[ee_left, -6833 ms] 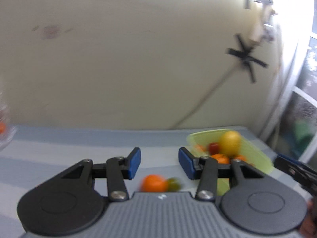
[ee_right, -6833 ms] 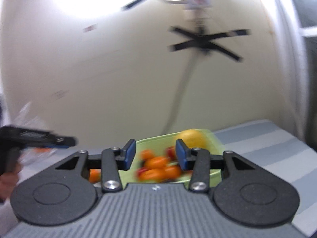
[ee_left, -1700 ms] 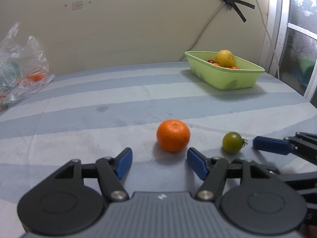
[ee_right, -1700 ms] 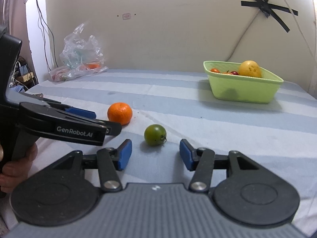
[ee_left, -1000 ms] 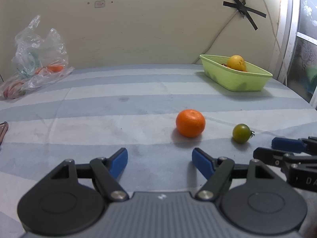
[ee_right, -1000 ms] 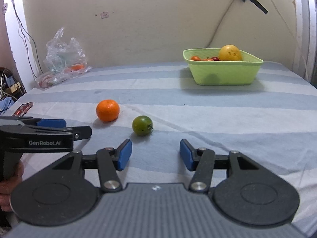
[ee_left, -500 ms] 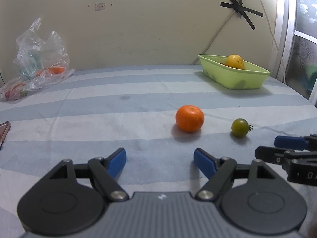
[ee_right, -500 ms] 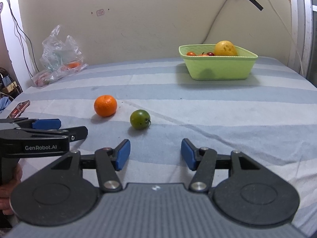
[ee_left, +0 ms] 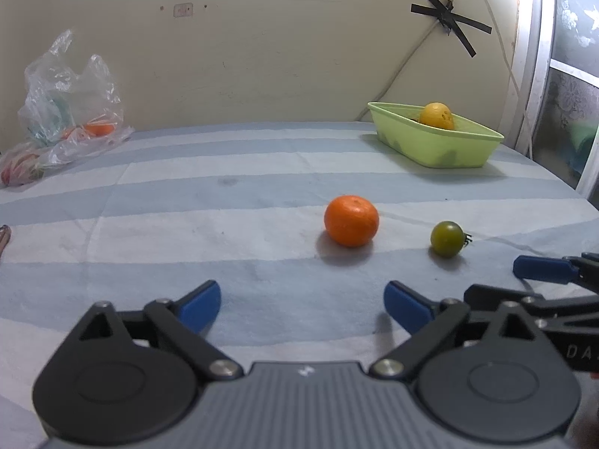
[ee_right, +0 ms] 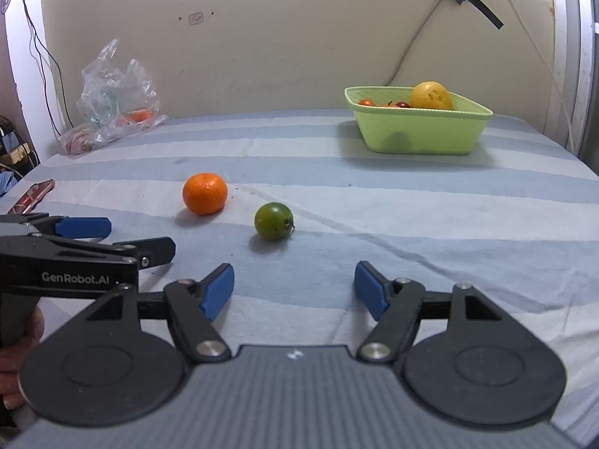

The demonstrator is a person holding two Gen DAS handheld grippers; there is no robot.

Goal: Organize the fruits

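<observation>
Item 1. Your left gripper (ee_left: 302, 306), black arms with blue pads: jaws spread wide, having just been opening, with only cloth between them. It hangs over the blue-and-white striped cloth (ee_left: 209, 224).

Item 2. Your right gripper (ee_right: 294, 292), same build: jaws likewise spread, just been opening, holding nothing. It sits just to the right of your left gripper, whose blue-tipped fingers (ee_right: 83, 226) show at its left.

Item 3. Round orange mandarin (ee_left: 351, 220): lying on the cloth ahead of your left gripper, slightly right of its centre line; ahead and to the left of your right gripper.

Item 4. Small round green tomato (ee_right: 273, 221) with a dark stalk: lying on the cloth straight ahead of your right gripper, a little left of centre, near the mandarin but apart from it.

Item 5. Light green rectangular plastic basket (ee_right: 419, 134): well beyond both fruits, far ahead and to the right of both grippers. It holds a large yellow fruit (ee_right: 430, 95) and small red ones.

Item 6. Crumpled clear plastic bag (ee_left: 65, 104): far ahead to the left, against the cream wall, with something orange inside.
</observation>
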